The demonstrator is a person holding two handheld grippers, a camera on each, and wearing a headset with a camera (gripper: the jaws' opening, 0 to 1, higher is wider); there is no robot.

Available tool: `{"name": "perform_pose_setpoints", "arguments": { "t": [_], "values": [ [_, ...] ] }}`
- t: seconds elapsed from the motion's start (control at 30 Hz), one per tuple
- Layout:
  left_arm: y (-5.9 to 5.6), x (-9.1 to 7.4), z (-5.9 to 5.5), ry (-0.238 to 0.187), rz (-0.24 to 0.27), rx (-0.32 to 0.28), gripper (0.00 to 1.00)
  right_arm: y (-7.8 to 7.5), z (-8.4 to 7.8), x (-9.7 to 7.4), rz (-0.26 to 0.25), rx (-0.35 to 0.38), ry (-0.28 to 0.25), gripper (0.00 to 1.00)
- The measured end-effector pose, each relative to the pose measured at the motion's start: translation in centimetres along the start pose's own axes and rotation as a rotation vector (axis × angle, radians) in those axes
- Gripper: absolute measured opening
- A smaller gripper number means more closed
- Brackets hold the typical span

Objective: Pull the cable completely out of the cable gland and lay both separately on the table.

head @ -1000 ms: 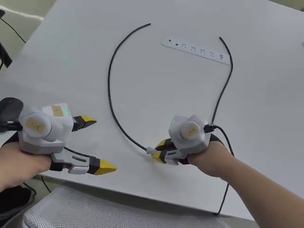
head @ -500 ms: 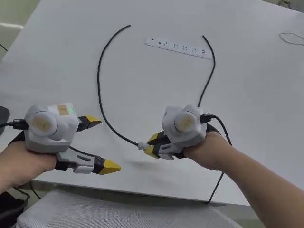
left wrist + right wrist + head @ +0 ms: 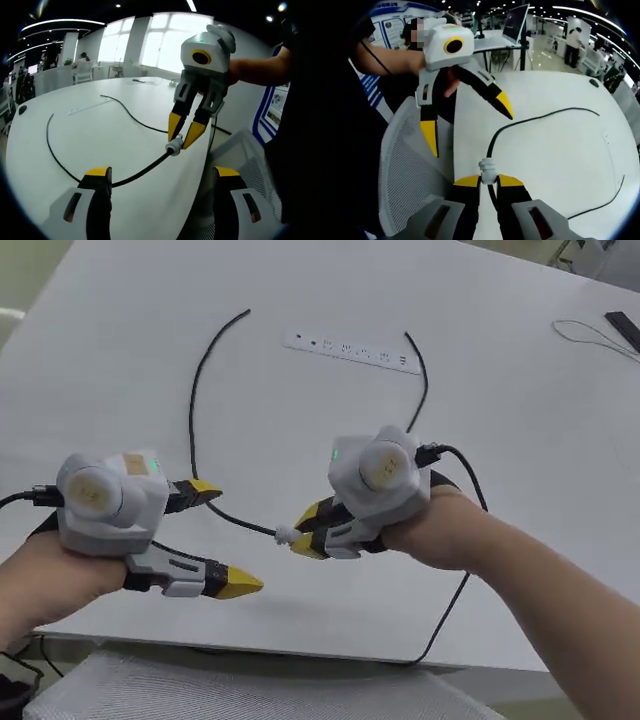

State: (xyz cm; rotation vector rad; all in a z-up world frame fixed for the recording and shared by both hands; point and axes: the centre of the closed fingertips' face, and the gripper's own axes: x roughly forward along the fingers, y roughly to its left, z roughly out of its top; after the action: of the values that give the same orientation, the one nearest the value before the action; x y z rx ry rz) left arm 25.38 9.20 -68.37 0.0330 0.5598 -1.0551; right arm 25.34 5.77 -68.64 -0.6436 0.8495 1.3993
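A small white cable gland (image 3: 285,535) sits on the near end of a long black cable (image 3: 192,410) that curves away across the white table (image 3: 520,470). My right gripper (image 3: 303,536) is shut on the gland and holds it just above the table near the front edge. In the right gripper view the gland (image 3: 488,170) sticks out past my right gripper (image 3: 489,181), and the cable (image 3: 540,119) runs on from it. My left gripper (image 3: 225,537) is open, facing the gland from the left with a gap between. The left gripper view shows the gland (image 3: 174,147) between the right gripper's fingertips (image 3: 194,134), beyond my left gripper (image 3: 162,172).
A white power strip (image 3: 350,350) lies at the far middle, with its black cord (image 3: 422,380) running toward my right hand. A thin wire (image 3: 590,335) lies at the far right. A mesh chair seat (image 3: 200,690) is below the table's front edge (image 3: 300,640).
The right gripper has lifted the gland end of the cable off the table and brought it nearer the left gripper. The left gripper stays open. The head camera has shifted.
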Motion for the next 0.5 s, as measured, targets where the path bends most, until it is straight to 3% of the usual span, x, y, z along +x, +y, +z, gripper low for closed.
{"name": "perform_pose_setpoints", "arguments": {
  "t": [0.27,0.5],
  "values": [
    [-1.0,0.4,2.4,-0.07,-0.047,0.003,0.76,0.3,1.7,-2.1,-0.003,-0.078,0.011,0.06],
    [-1.2,0.4,4.2,-0.136,-0.075,-0.02,0.7,0.7,2.6,-3.6,-0.006,-0.141,0.016,0.06]
  ]
}}
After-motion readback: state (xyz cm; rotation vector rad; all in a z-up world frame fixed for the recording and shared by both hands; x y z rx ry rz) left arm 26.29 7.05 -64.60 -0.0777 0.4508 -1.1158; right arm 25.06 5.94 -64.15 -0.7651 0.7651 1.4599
